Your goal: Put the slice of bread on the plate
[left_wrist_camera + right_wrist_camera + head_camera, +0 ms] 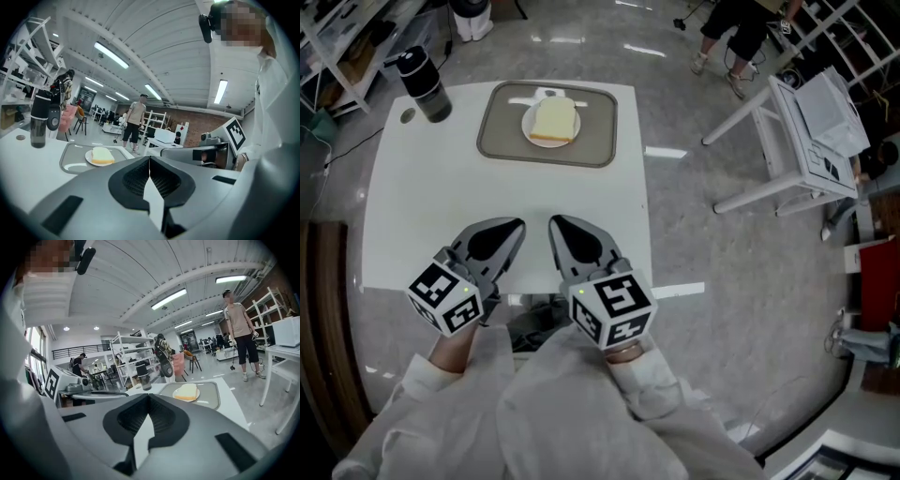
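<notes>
A pale slice of bread (553,121) lies on a small white plate (530,132) on a grey tray (497,133) at the far side of the white table (441,206). The same bread (102,155) (187,391) shows in both gripper views. My left gripper (519,226) and right gripper (554,223) hover side by side above the table's near edge, both shut with nothing between their jaws, well short of the tray.
A black bottle (424,84) stands at the table's far left corner. A white side table (787,141) sits on the floor to the right. A person (741,33) stands beyond the table. Shelving lines the left wall.
</notes>
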{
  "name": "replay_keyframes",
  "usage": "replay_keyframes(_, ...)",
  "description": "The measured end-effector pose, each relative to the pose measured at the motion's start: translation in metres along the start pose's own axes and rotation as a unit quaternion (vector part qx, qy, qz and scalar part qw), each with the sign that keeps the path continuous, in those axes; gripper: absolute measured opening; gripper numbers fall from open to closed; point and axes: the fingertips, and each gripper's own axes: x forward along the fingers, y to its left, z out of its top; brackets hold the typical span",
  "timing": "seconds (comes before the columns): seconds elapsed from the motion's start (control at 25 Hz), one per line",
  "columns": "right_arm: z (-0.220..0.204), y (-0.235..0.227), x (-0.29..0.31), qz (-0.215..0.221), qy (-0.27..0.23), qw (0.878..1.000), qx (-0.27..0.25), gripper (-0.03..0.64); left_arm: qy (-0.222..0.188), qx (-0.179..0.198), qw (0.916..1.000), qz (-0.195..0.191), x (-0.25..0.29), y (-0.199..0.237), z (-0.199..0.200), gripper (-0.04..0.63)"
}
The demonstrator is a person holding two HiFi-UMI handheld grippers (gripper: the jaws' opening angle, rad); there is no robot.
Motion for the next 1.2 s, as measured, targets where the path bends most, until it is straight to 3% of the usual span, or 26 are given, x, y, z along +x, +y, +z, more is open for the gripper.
replay_keyframes(0.6, -0.003, -0.006, -0.012, 0.006, 0.009, 1.0, -0.017, 0.015, 0.017, -0.011, 0.9998, -0.004, 0.004, -0.003, -0.012, 0.009)
replay_keyframes(1.2, -0.005, -0.006, -0.026, 0.011, 0.014, 0.999, -0.03, 0.014, 0.037, -0.01, 0.9983, -0.044, 0.01, -0.035, -0.021, 0.009)
